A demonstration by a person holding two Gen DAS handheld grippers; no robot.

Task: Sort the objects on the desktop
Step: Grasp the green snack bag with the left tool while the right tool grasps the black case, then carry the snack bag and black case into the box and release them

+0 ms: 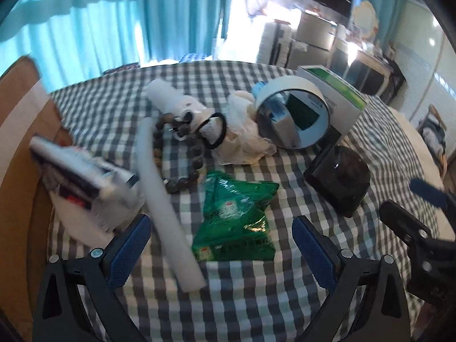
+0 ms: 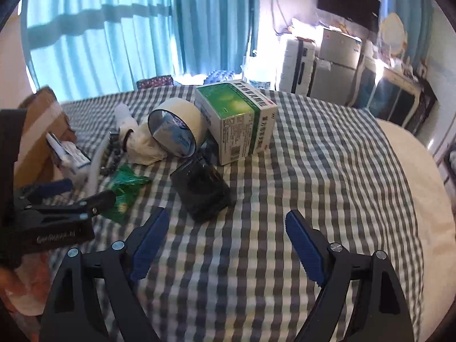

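Observation:
A pile of objects lies on the checked tablecloth. A green foil packet lies just ahead of my open, empty left gripper. A white foam tube runs past its left finger. A bead bracelet, a black hair tie, crumpled white cloth, a tape roll, a green-white box and a dark glass jar lie beyond. My right gripper is open and empty, just right of the jar and short of the box.
A brown cardboard box stands at the left table edge with a white-blue package beside it. The table's right part is bare checked cloth. Blue curtains and appliances stand behind.

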